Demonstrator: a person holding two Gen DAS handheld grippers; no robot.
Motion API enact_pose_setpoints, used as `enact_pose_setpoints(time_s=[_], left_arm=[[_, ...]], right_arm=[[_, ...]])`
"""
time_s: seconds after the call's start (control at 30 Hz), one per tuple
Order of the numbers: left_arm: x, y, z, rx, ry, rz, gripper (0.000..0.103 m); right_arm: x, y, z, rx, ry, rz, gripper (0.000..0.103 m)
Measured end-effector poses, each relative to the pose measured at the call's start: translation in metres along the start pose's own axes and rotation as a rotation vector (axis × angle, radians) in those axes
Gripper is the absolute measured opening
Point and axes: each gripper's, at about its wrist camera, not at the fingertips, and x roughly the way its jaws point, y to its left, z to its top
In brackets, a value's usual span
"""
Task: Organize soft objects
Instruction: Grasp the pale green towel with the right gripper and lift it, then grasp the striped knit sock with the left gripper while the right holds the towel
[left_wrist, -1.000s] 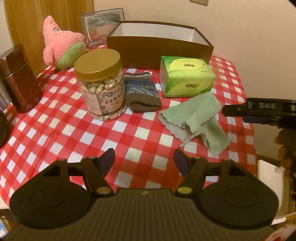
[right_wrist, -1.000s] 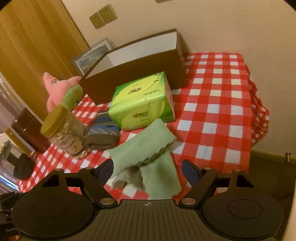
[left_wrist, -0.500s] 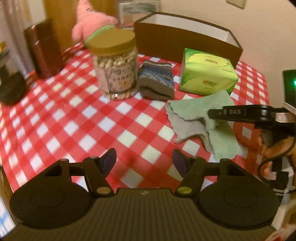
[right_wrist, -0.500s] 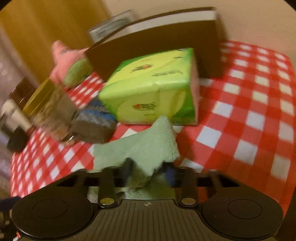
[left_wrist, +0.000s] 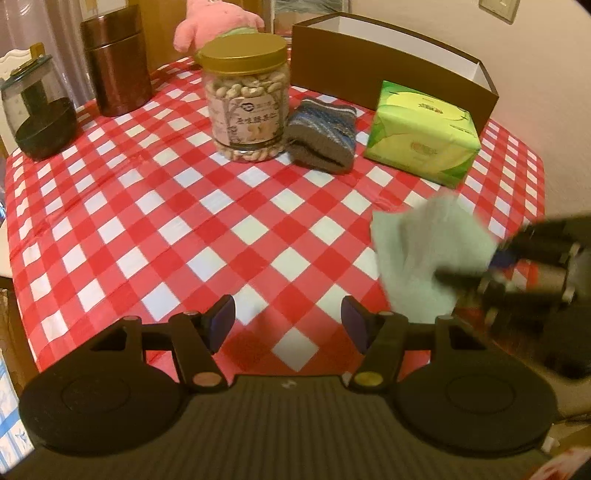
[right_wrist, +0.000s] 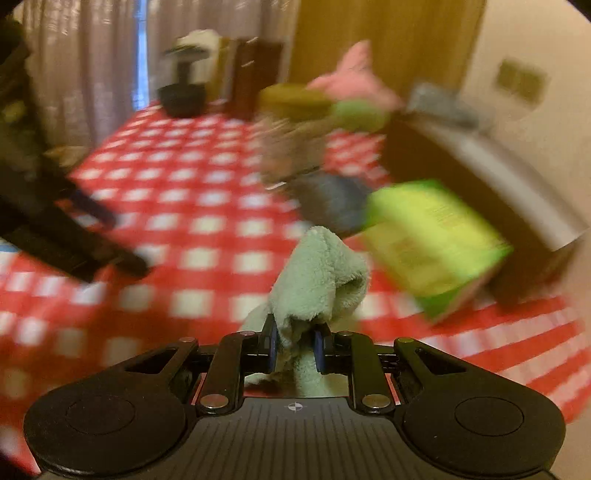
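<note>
1. Right tool (right_wrist: 294, 349): I am seeing its jaws, which have just been closing, clenched on the green cloth (right_wrist: 317, 273); the pads are pressing a bunched fold between them.
2. Green cloth, from the left wrist view (left_wrist: 424, 251): it is hanging crumpled off the blurred right tool (left_wrist: 480, 266), over the near right part of the bench (left_wrist: 147, 229); whether its lower edge is touching the checked covering I cannot tell.
3. Left tool (left_wrist: 288, 323): I am holding it released, jaws apart with nothing between them, over bare red-and-white checks near the front edge. Its jaws have just been narrowing slightly.
4. Folded knit sock (left_wrist: 321, 136): grey with blue stripes, it is lying just beside the nut jar (left_wrist: 245, 99), touching or nearly touching it.
5. Nut jar: clear, gold-lidded, standing upright mid-bench.
6. Green tissue pack (left_wrist: 421, 133): it is lying right of the sock, just in front of the brown box (left_wrist: 388, 77).
7. Brown box: open-topped, white inside, sitting at the far edge of the bench.
8. Pink plush toy (left_wrist: 210, 26): it is sitting behind the jar, at the far edge.
9. Brown canister (left_wrist: 116, 62): upright at the far left.
10. Dark-based glass container (left_wrist: 37, 110): standing at the left edge, near the canister.
11. Right wrist view: heavily blurred; the left tool (right_wrist: 110, 240) is showing as a dark shape at left.
</note>
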Motion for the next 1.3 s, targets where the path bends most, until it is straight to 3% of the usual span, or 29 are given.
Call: enact_pose_setpoints(time_s=[0.13,0.3,0.37,0.4,0.43,0.53,0.7,0.87,0.93,1.03,1.3], left_arm=[[0.0,0.013,0.0,0.006,0.011,-0.004,0.061],[0.001,0.024,0.003,0.029,0.017,-0.041,0.061],[0.003,0.025,0.004,0.044,0.016,-0.055,0.061],[0.004,0.025,0.005,0.05,0.015,-0.064,0.061],[0.005,0.025,0.006,0.055,0.014,-0.072,0.061],[0.008,0.024,0.008,0.07,0.009,-0.096,0.061],[0.013,0.02,0.012,0.088,0.01,-0.103,0.061],[0.02,0.021,0.014,0.075,0.01,-0.084,0.061],[0.024,0.021,0.015,0.057,0.014,-0.071,0.061],[0.029,0.018,0.019,0.034,0.011,-0.058,0.061],[0.046,-0.01,0.042,0.047,-0.026,-0.085,0.061]], right_arm=[[0.022,0.004,-0.003,0.144,0.067,0.117,0.019],[0.036,-0.036,0.005,0.436,0.111,0.149,0.021],[0.039,-0.046,0.011,0.497,0.128,0.105,0.04],[0.039,-0.046,0.013,0.491,0.131,0.057,0.059],[0.038,-0.045,0.015,0.466,0.124,0.009,0.068],[0.036,-0.036,0.017,0.346,0.092,-0.102,0.077],[0.048,-0.039,0.01,0.36,0.099,-0.116,0.085],[0.054,-0.038,-0.001,0.377,0.083,-0.062,0.081],[0.053,-0.036,-0.001,0.347,0.063,-0.014,0.049],[0.05,-0.038,0.003,0.33,0.058,0.057,0.031],[0.021,-0.083,0.009,0.365,0.017,0.099,0.026]])
